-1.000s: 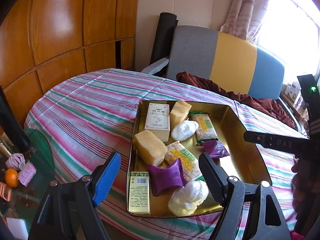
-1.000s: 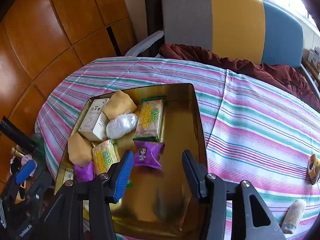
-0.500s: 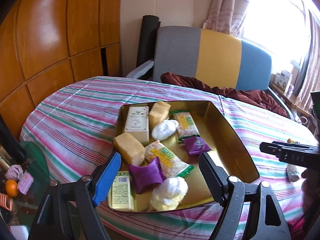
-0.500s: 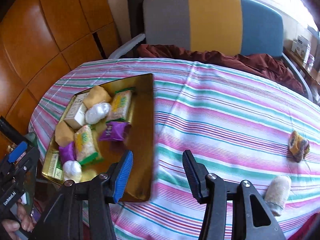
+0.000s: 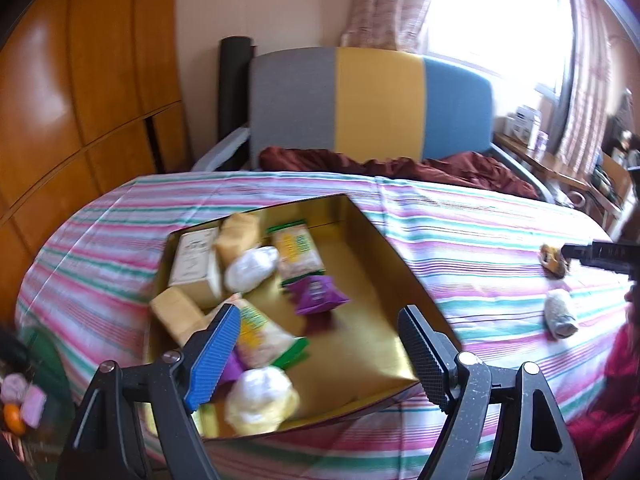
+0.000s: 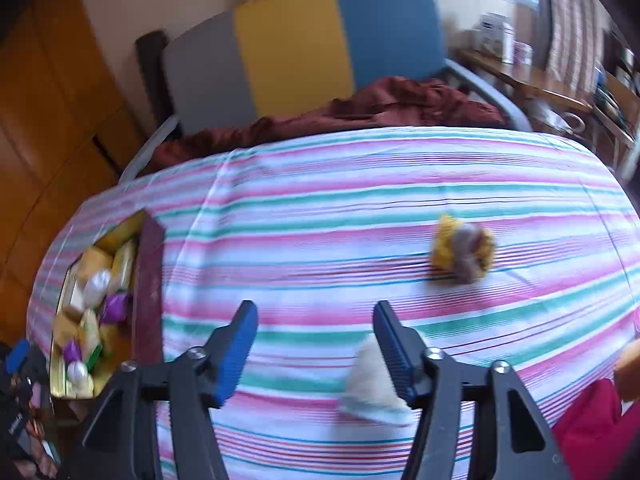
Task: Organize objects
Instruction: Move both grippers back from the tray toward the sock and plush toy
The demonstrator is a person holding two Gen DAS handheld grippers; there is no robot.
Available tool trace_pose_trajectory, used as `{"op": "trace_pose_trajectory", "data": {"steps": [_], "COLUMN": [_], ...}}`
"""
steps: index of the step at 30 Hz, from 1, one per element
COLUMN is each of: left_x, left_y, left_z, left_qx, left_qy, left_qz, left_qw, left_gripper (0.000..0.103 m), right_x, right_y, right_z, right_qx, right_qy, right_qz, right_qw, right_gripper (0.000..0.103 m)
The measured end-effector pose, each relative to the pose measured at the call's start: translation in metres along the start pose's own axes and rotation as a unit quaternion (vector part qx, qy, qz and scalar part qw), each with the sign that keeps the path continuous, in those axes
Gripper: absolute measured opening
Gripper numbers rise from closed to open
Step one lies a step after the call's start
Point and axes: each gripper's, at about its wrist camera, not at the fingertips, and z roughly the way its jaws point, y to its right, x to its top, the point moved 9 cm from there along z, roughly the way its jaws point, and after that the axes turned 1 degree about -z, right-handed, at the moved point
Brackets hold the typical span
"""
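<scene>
Left wrist view: left gripper (image 5: 320,344) gaping wide and empty over a glossy gold metal tray (image 5: 376,248), its ribbed blue and black pads framing crinkly snack packets, a purple wrapper (image 5: 316,294), a pale carton (image 5: 194,258) and a lumpy white bag (image 5: 260,398). Right wrist view: right gripper (image 6: 316,344) likewise spread, gripping nothing, a pale fuzzy roll (image 6: 372,384) just beside its right pad, a yellow-brown wrapped treat (image 6: 462,252) farther off on the striped tablecloth (image 6: 320,208). Beyond, a grey, yellow and blue padded chair (image 6: 304,44), maroon cloth (image 6: 360,112), glossy wood panelling (image 5: 80,100), bright curtained window (image 5: 500,12).
</scene>
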Motion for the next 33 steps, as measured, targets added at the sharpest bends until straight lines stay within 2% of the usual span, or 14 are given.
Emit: {"op": "trace_pose_trajectory", "data": {"steps": [3,6,10,12,15,19,23,27,33], "left_x": [0.005,0.005,-0.002,-0.007,-0.016,-0.025,-0.025,-0.029,-0.037], "left_y": [0.026,0.057,0.104,0.131,0.173,0.226,0.273,0.311,0.342], "left_z": [0.006,0.014,0.03,0.038,0.049,0.063,0.072,0.083,0.12], "left_qx": [-0.021,-0.05,-0.093,-0.119,-0.157,-0.206,-0.238,-0.252,-0.236], "left_qy": [-0.002,-0.011,-0.041,-0.057,-0.081,-0.109,-0.118,-0.128,-0.135], "left_qz": [0.023,0.048,0.074,0.086,0.108,0.121,0.138,0.156,0.184], "left_qw": [0.9995,0.9975,0.9921,0.9875,0.9784,0.9649,0.9543,0.9464,0.9447], "left_gripper": [0.082,0.082,0.082,0.082,0.08,0.08,0.082,0.082,0.085], "right_x": [0.011,0.017,0.005,0.005,0.006,0.01,0.009,0.008,0.007], "right_y": [0.05,0.104,0.166,0.178,0.18,0.171,0.165,0.165,0.165], "right_z": [-0.009,-0.014,-0.017,-0.023,-0.029,-0.025,-0.022,-0.019,-0.018], "right_qx": [-0.016,-0.035,-0.058,-0.027,-0.019,-0.012,-0.009,-0.009,-0.008], "right_qy": [0.02,0.042,0.069,0.093,0.106,0.095,0.087,0.084,0.081], "right_qz": [0.055,0.129,0.232,0.282,0.289,0.272,0.259,0.256,0.257], "right_qw": [0.998,0.99,0.968,0.955,0.951,0.958,0.962,0.963,0.963], "right_gripper": [0.064,0.064,0.065,0.067,0.068,0.068,0.068,0.068,0.068]}}
